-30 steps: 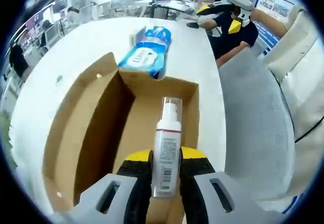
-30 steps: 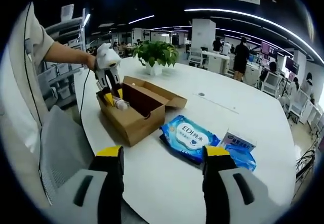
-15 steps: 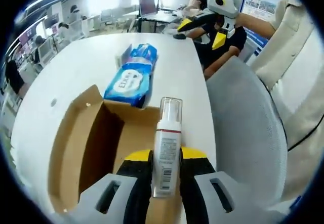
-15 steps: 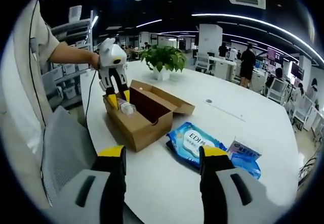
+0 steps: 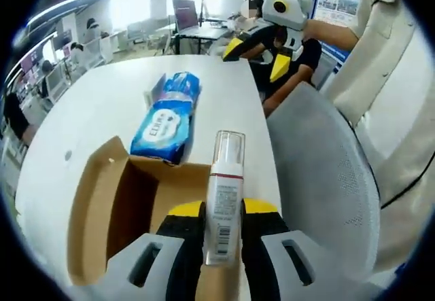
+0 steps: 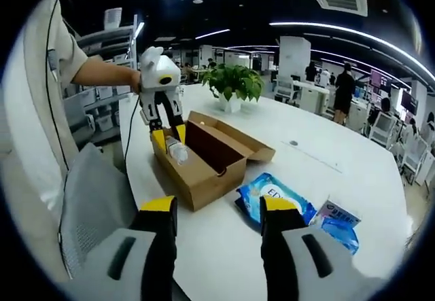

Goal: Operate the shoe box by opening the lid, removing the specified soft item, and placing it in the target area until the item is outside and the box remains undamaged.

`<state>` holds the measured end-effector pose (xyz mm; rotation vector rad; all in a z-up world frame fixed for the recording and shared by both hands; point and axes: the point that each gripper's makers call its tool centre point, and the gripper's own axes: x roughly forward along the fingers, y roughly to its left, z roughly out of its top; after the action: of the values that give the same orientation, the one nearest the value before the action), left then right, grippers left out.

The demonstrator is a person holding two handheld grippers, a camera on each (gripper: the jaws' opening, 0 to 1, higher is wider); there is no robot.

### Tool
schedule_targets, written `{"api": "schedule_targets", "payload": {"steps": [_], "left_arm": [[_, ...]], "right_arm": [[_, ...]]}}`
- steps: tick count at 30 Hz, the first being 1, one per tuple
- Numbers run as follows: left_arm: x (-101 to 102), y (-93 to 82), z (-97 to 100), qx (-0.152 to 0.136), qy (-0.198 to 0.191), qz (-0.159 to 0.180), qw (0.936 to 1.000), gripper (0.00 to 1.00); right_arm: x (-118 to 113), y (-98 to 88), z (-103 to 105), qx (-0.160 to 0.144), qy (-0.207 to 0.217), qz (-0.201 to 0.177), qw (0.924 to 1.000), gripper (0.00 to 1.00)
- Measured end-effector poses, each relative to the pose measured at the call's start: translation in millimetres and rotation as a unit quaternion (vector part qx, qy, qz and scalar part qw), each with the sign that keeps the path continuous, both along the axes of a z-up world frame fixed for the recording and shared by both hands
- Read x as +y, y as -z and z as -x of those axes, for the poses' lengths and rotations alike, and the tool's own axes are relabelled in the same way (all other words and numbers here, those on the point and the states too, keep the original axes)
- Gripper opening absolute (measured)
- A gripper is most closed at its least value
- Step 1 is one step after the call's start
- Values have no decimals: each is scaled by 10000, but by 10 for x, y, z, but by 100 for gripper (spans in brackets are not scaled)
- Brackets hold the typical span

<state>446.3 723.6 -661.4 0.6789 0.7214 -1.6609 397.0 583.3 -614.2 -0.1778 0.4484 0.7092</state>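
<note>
Left gripper view: the pump bottle [image 5: 223, 206] sits clamped between the left tongs [image 5: 223, 227] above the open shoe box [image 5: 119, 209] at the desk [image 5: 102, 104] edge. The grip looks low on the bottle; a quick swing could tip it out. The right tongs [image 6: 214, 209] hang apart, empty, near the wipes pack [image 6: 275, 199].

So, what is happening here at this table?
A person is working with two handheld grippers over an open cardboard shoe box on a white table. The left gripper has its jaws shut on a pump bottle and holds it above the box. The right gripper is open and holds nothing. A blue wet wipes pack lies beside the box.
</note>
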Motion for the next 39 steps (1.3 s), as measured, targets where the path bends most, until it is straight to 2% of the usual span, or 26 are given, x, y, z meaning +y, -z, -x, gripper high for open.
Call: {"api": "schedule_targets", "payload": {"steps": [8, 21, 39], "left_arm": [[-80, -48, 103, -24, 153, 110, 9998, 18], [-265, -121, 276, -13, 399, 301, 9987, 18], [-388, -125, 473, 99, 728, 367, 9966, 18]], "right_arm": [[124, -5, 19, -4, -212, -56, 9998, 37], [351, 12, 81, 34, -602, -110, 9981, 34], [684, 34, 155, 12, -1124, -97, 9936, 26]]}}
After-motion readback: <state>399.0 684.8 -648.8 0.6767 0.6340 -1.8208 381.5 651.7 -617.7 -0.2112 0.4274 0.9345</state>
